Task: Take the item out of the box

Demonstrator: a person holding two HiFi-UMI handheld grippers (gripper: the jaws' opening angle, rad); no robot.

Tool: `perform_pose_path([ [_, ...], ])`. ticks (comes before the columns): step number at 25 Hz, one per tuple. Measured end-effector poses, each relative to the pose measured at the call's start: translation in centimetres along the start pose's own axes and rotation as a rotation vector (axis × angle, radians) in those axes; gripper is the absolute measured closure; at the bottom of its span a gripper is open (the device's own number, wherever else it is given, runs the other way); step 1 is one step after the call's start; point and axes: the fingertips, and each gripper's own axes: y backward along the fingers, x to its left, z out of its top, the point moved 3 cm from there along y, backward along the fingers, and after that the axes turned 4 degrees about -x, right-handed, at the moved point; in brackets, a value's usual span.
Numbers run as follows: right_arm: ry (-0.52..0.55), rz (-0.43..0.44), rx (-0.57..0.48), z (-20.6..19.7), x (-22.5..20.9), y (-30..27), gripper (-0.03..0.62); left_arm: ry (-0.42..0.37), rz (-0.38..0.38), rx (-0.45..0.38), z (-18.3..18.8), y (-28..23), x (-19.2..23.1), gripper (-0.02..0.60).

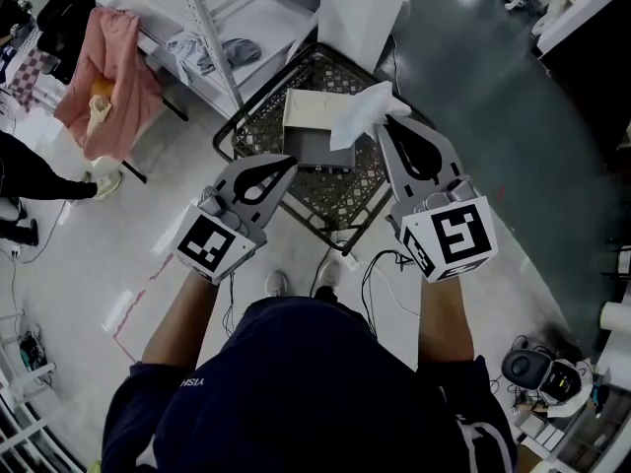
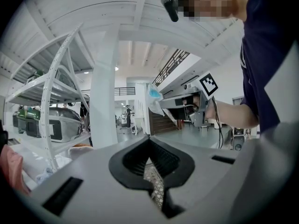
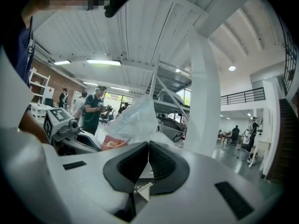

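An open cardboard box (image 1: 317, 134) sits in a black wire basket (image 1: 229, 138) on the floor. My right gripper (image 1: 385, 124) is shut on a clear plastic bag (image 1: 363, 114) and holds it above the box's right edge. In the right gripper view the bag (image 3: 134, 118) billows up from the closed jaws of that gripper (image 3: 148, 143). My left gripper (image 1: 289, 163) hovers over the basket's near-left side, shut with nothing between its pads. In the left gripper view its jaws (image 2: 149, 141) meet, and the right gripper (image 2: 182, 101) with the bag (image 2: 154, 96) shows beyond. The left gripper (image 3: 74, 136) shows in the right gripper view.
A white shelf rack (image 1: 212, 28) stands left of the basket, with a pink cloth (image 1: 113, 67) hanging further left. A person (image 1: 30, 175) is at the left edge. A white pillar (image 1: 365, 8) rises behind the basket. Cables (image 1: 380, 274) lie on the floor.
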Motion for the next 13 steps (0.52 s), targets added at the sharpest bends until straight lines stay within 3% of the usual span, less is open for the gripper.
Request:
perform_pose_path([
  [13,-0.011,0.003,0.015,-1.1,-0.2,-0.3,0.568,0.011,0.002,0.005,-0.7,-0.4,0.1,0.575],
])
